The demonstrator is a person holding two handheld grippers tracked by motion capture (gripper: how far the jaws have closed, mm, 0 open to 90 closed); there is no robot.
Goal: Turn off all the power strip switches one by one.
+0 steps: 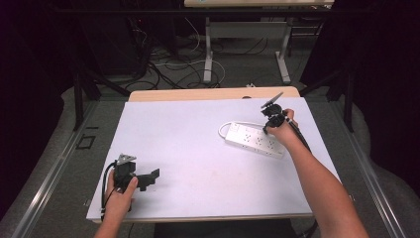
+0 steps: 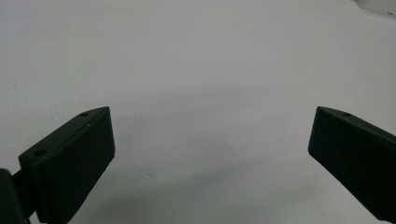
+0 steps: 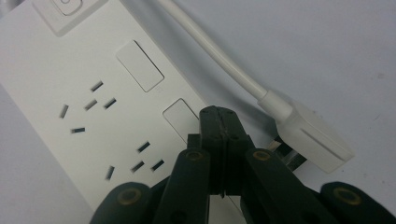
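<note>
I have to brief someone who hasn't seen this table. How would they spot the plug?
On the white table top, find the long white plastic power strip at its right side. The flat white plug lies beside it, ending the strip's own white cable, prongs showing.

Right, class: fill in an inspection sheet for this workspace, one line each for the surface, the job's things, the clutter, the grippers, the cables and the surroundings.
Surface: white table top, bare around the work, with a wooden edge at the far side.
Job's things: white power strip lying flat at the right; its white plug lies on the table beside it, not in a socket.
Clutter: nothing seen.
Grippers: left gripper open with nothing between its jaws, low over bare table; right gripper shut, tips over the strip near a switch.
Cables: the strip's white cord; a black cable trailing from the left gripper.
Surroundings: floor wires and table legs beyond.
</note>
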